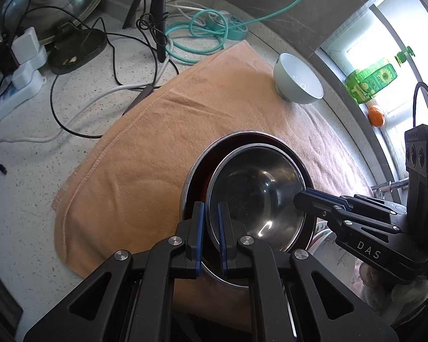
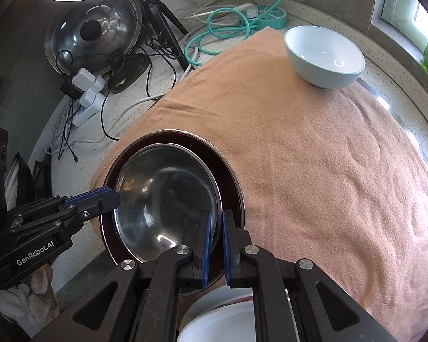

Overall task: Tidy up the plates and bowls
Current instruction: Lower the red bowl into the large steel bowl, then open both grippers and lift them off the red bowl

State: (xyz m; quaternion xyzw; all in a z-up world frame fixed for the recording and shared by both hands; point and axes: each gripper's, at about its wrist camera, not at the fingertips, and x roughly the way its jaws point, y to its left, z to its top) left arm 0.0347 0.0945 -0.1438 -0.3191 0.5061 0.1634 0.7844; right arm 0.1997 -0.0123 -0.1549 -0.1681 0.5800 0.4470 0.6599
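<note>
Steel on steel: a smaller steel bowl (image 1: 256, 196) sits tilted inside a larger steel bowl (image 1: 194, 176), both on an orange towel (image 1: 145, 148) spread over the speckled desk (image 1: 28, 176). The left gripper (image 1: 211, 233) pinches the smaller bowl's near rim, its blue-padded fingers (image 1: 198, 228) closed on the metal, one inside and one outside. The right gripper (image 2: 216, 242) clamps the opposite rim the same way, its fingers (image 2: 207, 239) nearly together around the thin edge. A pale blue bowl (image 2: 325, 57) stands upright at the towel's far corner, well apart from the steel pair. Part of a white plate (image 2: 219, 316) shows below the right gripper. Cables, a teal cord (image 1: 197, 42) and white plug adapters (image 1: 25, 57) lie beyond the towel.
</note>
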